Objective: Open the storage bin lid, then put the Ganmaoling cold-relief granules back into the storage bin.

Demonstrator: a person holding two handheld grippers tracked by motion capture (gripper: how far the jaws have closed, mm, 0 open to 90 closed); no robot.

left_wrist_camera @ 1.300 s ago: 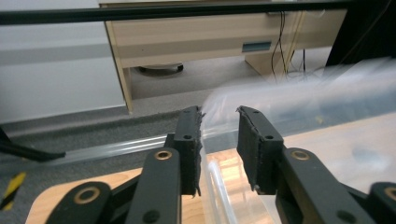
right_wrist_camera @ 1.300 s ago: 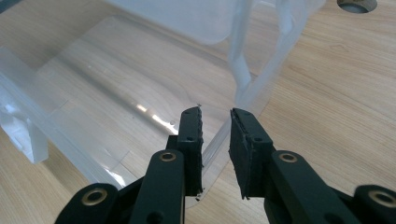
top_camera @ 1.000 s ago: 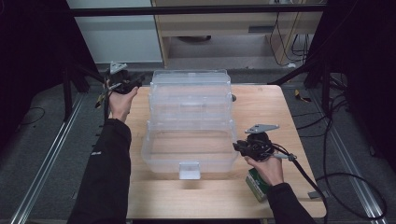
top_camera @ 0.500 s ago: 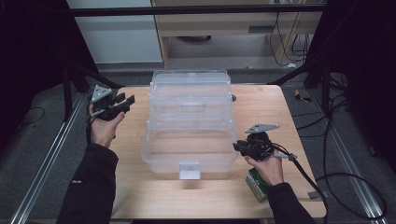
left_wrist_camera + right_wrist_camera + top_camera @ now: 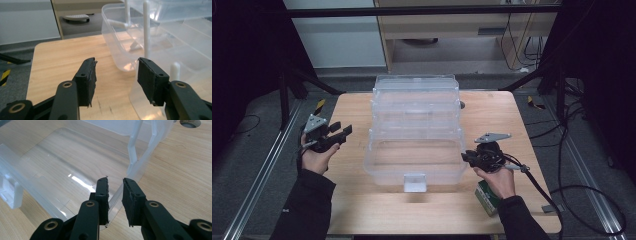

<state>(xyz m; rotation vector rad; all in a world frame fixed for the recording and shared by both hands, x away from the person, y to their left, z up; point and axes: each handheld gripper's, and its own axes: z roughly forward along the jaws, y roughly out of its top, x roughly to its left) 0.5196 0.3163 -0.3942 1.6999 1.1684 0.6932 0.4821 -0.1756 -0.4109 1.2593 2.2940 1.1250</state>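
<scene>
Box (image 5: 414, 130): clear tiered plastic, mid-table, lowest tray nearest the person
Left gripper (image 5: 337, 135): jaws spread with nothing between, just been opening, near the box's left side (not touching)
Right gripper (image 5: 115, 195): jaws astride the box's right rim; whether the pads press it, cannot tell
</scene>
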